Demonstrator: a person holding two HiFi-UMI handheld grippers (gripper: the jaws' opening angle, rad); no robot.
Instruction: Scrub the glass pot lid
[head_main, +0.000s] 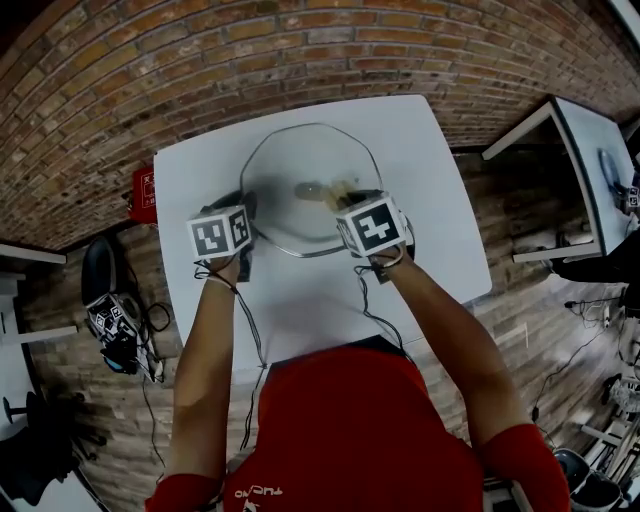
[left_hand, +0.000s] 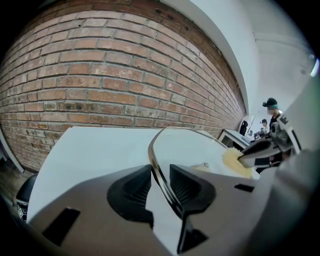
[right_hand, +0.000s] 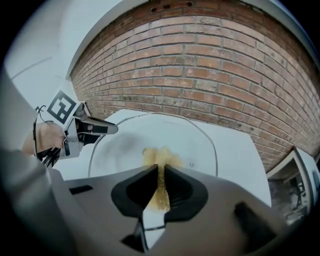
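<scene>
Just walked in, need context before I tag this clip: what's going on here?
A person works at a white table with a gripper in each hand. The left gripper is clamped on the rim of a glass lid, steadying it. The right gripper is shut on a yellow sponge, which is pressed against the glass near the lid's middle. This looks like the scrubbing step.

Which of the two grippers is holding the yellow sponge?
The right gripper, its jaws pinching the yellow sponge; the left gripper clamps the glass lid by its rim instead.
</scene>
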